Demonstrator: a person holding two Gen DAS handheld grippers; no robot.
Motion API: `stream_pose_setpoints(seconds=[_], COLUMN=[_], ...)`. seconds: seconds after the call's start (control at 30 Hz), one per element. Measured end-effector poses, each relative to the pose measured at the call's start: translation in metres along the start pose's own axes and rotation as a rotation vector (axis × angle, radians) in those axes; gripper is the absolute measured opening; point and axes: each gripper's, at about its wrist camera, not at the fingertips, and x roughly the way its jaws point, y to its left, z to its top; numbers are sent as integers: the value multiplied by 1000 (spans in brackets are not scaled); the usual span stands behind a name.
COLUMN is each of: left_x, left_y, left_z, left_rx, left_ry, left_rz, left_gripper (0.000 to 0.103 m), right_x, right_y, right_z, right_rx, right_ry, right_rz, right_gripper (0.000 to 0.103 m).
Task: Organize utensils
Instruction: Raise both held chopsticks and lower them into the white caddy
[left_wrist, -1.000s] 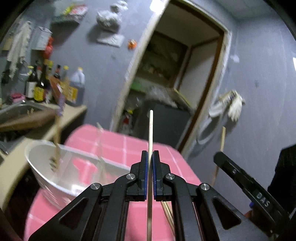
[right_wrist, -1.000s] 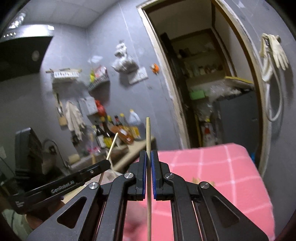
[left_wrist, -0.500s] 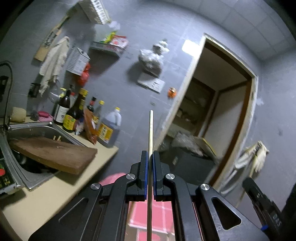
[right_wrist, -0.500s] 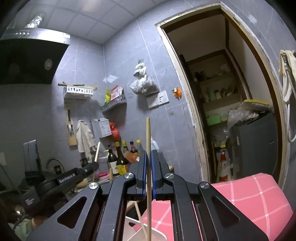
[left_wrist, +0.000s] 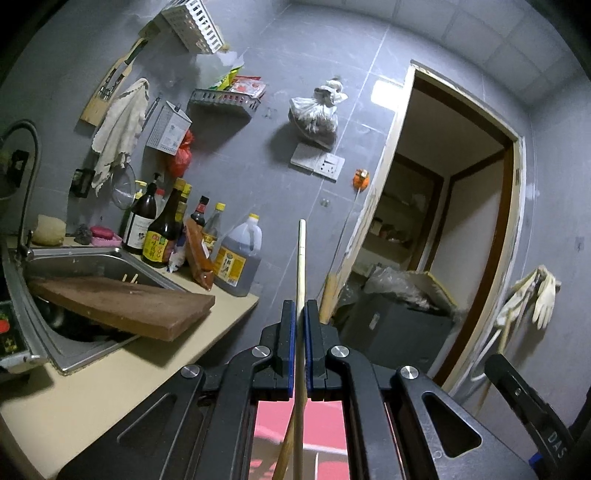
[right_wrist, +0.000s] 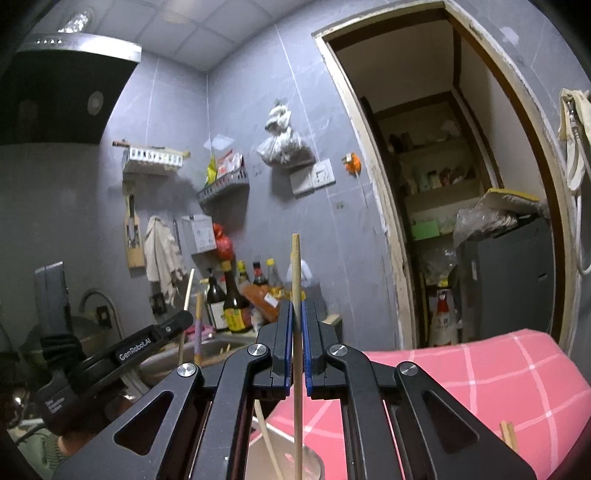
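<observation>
Meanwhile, each gripper is clamping one chopstick upright: the left gripper (left_wrist: 300, 314) pinching a pale chopstick (left_wrist: 301, 258), the right gripper (right_wrist: 295, 317) a tan stick (right_wrist: 296, 269). Gripped so low (tips poking high above the jaws), either could be pivoting loose, judging by appearances, over the pink table (right_wrist: 480, 369).

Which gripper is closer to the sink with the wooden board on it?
Left. The left gripper is right beside the sink at the counter edge. The right gripper sits farther back, with the sink beyond the left one in its view.
</observation>
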Motion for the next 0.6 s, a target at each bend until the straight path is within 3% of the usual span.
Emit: stream_pose_setpoints(seconds=[0.6], left_x=[-10], left_y=[-8], left_z=[-39], left_rx=[87], left_ry=[144], left_rz=[25], left_gripper=[3], right_x=[0], right_y=[4], right_z=[-23], right_rx=[-6], right_ry=[156], right_rz=[-8], right_gripper=[4])
